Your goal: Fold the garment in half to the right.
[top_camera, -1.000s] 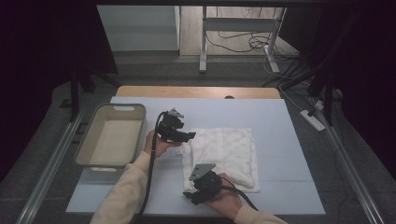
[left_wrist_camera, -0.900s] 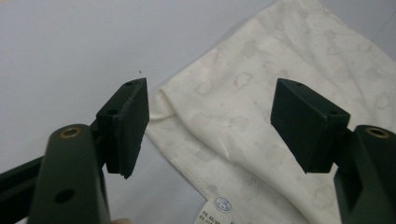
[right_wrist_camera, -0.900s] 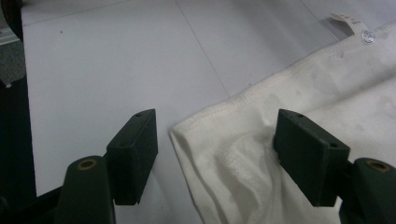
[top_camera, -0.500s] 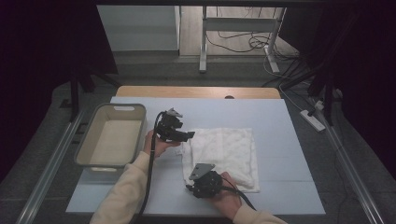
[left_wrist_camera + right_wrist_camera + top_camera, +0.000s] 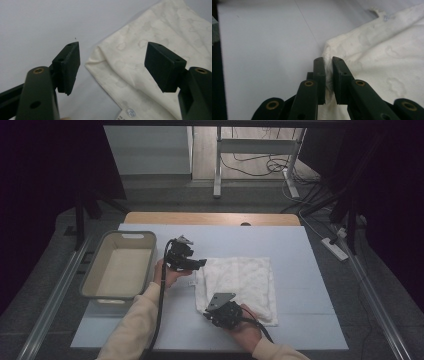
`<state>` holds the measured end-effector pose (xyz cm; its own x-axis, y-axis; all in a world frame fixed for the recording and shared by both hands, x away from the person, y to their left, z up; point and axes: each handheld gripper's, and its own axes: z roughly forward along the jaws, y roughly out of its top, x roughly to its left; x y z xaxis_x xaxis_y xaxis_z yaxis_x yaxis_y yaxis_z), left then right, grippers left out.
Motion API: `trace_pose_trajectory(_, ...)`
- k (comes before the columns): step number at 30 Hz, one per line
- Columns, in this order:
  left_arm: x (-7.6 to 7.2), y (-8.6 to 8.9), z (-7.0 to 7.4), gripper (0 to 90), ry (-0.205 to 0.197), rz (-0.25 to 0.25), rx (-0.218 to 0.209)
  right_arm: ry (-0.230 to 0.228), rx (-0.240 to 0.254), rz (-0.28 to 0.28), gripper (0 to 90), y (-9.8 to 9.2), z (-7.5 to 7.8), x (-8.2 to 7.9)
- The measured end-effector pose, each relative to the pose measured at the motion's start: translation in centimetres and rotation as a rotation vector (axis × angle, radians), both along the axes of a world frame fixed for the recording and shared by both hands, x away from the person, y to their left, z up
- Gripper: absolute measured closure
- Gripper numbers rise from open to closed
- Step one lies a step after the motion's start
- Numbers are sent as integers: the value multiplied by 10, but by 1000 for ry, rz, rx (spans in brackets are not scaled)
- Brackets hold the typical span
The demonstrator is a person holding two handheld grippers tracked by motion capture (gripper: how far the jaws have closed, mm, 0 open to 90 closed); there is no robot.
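Observation:
A white towel [image 5: 245,282] lies folded flat on the pale blue table [image 5: 300,250], right of centre. My left gripper [image 5: 199,263] hovers at the towel's far left corner, jaws open, the corner [image 5: 100,58] lying below the gap between them with nothing pinched. My right gripper [image 5: 209,316] sits at the towel's near left corner. Its jaws have just been closing, and the pads now pinch a fold of the towel's edge [image 5: 328,72]. In the right gripper view the rest of the towel [image 5: 387,55] spreads off to the right.
A beige plastic tub [image 5: 120,267] stands at the table's left side, close beside my left hand. A wooden strip [image 5: 210,218] runs along the far edge. Bare table surface lies right of the towel and along the near edge.
The right gripper's jaws have come together on the towel's near left corner. Both hands have stayed where they were.

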<state>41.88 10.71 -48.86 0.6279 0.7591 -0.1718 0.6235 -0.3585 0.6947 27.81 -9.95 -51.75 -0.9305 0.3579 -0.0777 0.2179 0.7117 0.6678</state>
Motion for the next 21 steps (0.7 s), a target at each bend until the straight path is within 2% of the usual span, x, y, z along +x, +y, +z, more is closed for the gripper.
trace_pose_trajectory(4, 9, -5, -12, 292, 25, 7, 22, 32, 64, 8, 817, -4, 7, -1)
trace_pose_trajectory(9, 15, -12, -21, 305, 40, -13, 48, 23, 89, 20, 822, -3, 12, -6)
trace_pose_trajectory(17, 23, -18, -33, 315, 61, -13, 81, 14, 81, 30, 822, -1, 11, -7)
trace_pose_trajectory(21, 26, -24, -40, 337, 67, -29, 111, -14, 46, 18, 821, -1, 9, -7)
